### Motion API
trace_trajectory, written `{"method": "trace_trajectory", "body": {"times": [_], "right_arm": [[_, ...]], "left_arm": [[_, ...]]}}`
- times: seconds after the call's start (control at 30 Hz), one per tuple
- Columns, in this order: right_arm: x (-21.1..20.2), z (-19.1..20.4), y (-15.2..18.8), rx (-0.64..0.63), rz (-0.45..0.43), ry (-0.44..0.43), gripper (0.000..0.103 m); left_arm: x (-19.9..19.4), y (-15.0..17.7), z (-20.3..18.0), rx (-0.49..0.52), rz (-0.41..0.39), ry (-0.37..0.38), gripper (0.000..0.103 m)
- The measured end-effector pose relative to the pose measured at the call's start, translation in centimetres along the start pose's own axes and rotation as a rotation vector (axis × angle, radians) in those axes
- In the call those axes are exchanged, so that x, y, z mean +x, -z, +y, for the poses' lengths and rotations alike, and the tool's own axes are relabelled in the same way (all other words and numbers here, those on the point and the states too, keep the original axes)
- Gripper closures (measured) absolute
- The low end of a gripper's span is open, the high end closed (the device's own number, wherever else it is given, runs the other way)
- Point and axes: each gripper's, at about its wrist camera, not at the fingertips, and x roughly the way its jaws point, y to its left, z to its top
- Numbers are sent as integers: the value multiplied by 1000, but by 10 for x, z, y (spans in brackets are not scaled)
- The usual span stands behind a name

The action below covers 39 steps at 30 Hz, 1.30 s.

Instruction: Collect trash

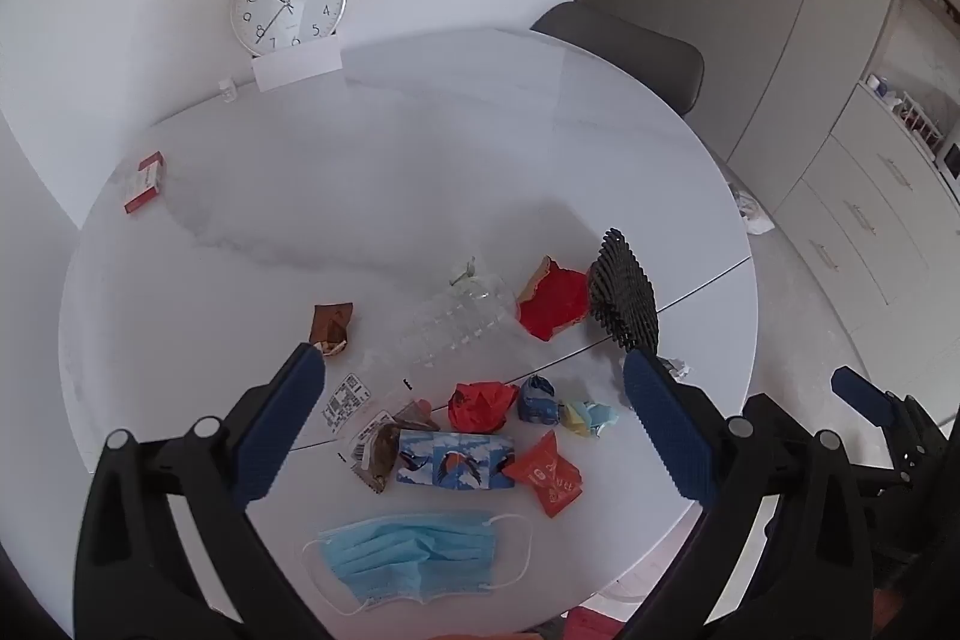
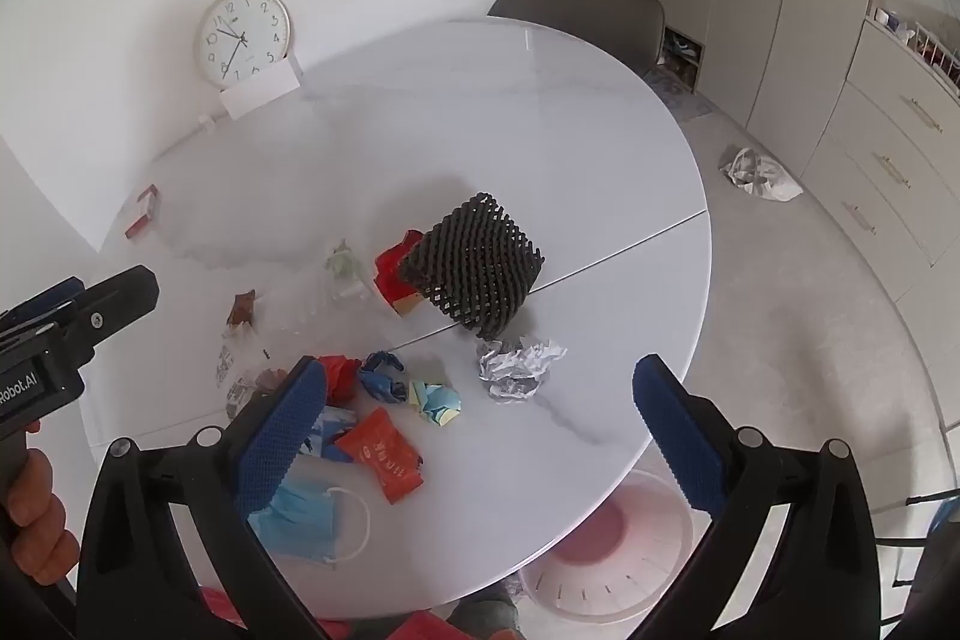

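Observation:
Trash lies scattered on the near side of a round white table [image 1: 360, 172]. It includes a blue face mask [image 1: 414, 559], a bird-print tissue pack [image 1: 456, 460], an orange wrapper [image 1: 549, 472], red crumpled paper [image 1: 483, 403], a clear plastic bottle [image 1: 462, 319] and a torn red box [image 1: 552, 304]. My left gripper [image 1: 471, 352] hovers open above this pile and holds nothing. My right gripper [image 2: 480, 364] also hangs open and empty, over the table's right part. Between its fingers lie a crumpled foil ball [image 2: 519, 367] and yellow-blue paper [image 2: 436, 400]. The orange wrapper [image 2: 381, 451] lies near its left finger.
A black lattice block [image 2: 477, 265] stands behind the trash. A clock [image 1: 288, 1] leans on the wall and a red-white box [image 1: 144, 181] lies far left. A grey chair [image 2: 576, 16] stands beyond the table. A pink-white bin [image 2: 606, 538] sits below the table's near edge, and a bag [image 2: 759, 175] lies on the floor.

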Motion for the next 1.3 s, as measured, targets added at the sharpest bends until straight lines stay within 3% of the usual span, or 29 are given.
{"method": "trace_trajectory", "body": {"times": [0.3,0.4,1.3], "right_arm": [[3,19,-2,-20,14,56,2],[3,21,0,-22,10,62,2],[7,22,3,-17,15,68,2]], "left_arm": [[-4,1,-12,-33,10,-8,8],[7,4,4,-4,11,35,8],[12,3,10,5,22,27,8]]}}
